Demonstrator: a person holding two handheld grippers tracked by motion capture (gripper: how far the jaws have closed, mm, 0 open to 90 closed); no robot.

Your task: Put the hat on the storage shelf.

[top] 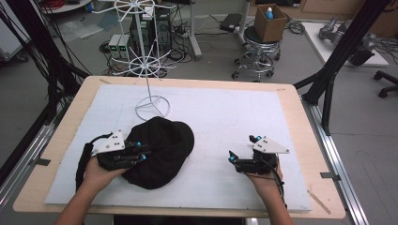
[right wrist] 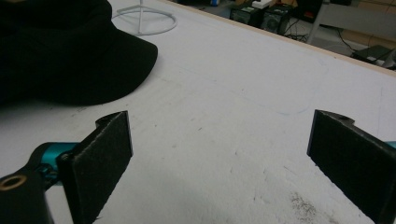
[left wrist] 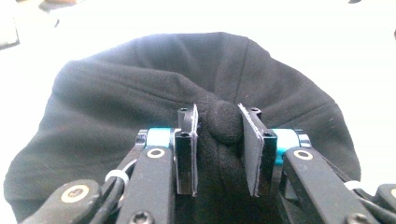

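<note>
While the black cap (top: 159,150) lies on the white mat (top: 220,117) at the left half of the counter (top: 300,112), the left gripper (left wrist: 218,135) has its jaws closed narrow on a fold of the cap's cloth, near the top button. The right gripper (top: 233,158) rests on the mat well apart from the cap, with its jaws wide and nothing between them. A white wire stand (top: 149,65) is just behind the cap, probably the place to hang it. To do this step well, I think the pinch must stay firm on enough cloth, so the cap will not slip when lifted. The lift should go straight up and slowly, and the free gripper could support the brim.
</note>
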